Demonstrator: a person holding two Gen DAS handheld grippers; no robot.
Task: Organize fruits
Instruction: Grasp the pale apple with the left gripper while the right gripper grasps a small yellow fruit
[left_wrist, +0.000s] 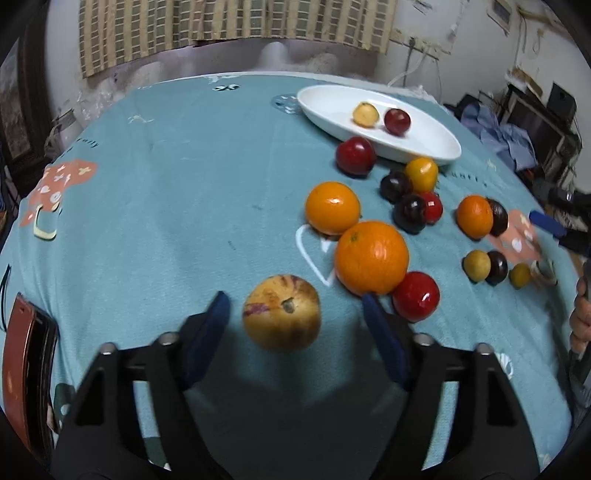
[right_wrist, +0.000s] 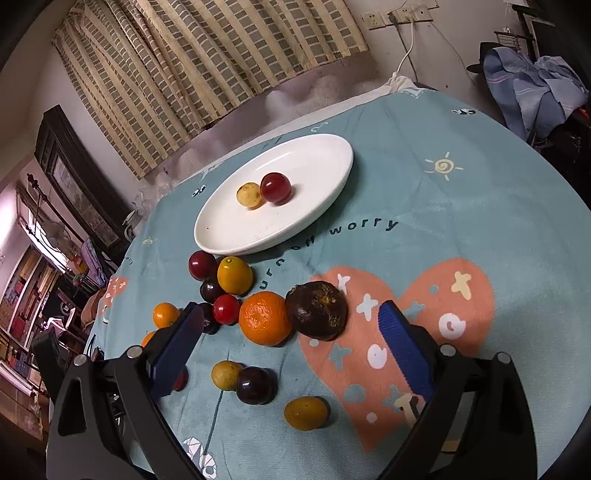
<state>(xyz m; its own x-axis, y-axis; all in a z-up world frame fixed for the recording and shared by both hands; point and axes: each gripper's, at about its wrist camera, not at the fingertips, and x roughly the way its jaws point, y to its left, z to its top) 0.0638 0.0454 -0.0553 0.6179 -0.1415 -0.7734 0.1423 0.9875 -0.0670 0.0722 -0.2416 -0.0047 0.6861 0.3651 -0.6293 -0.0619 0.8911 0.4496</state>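
The fruit is mostly loose on the bench, w/ only two pieces in the white plate (right_wrist: 325, 206): a small yellow fruit (right_wrist: 249, 195) and a red plum (right_wrist: 275, 188), touching each other near the plate's middle. So the task looks barely begun; approx. a dozen+ pieces are left on the teal cloth (left_wrist: 166, 203).

Nearest your left hand-held gripper (left_wrist: 295, 306) is a striped yellow melon (left_wrist: 281, 312). It sits between the two blue fingers, which are spread wide, w/ gaps on both sides; nothing is held. Just beyond it are a big orange (left_wrist: 372, 257), a smaller orange (left_wrist: 332, 207) touching it, and a red tomato (left_wrist: 416, 296) beside the right finger. Farther back, near the plate's rim: a dark red plum (left_wrist: 355, 155), a yellow tomato (left_wrist: 421, 173), and dark plums in a cluster.

Your right hand-held gripper (right_wrist: 291, 317) is also wide open and empty. It hovers over a second group: a tangerine (right_wrist: 264, 318) touching a dark brown round fruit (right_wrist: 317, 309), w/ a small yellow-green fruit (right_wrist: 226, 375), a dark plum (right_wrist: 255, 384) and a small yellow citrus (right_wrist: 306, 412) lower in the view, closer to the camera.

Judging by position, the melon seems the left side's next pick, the tangerine pair the right's. A brown wallet-like item (left_wrist: 27, 369) lies at the bench's left edge.
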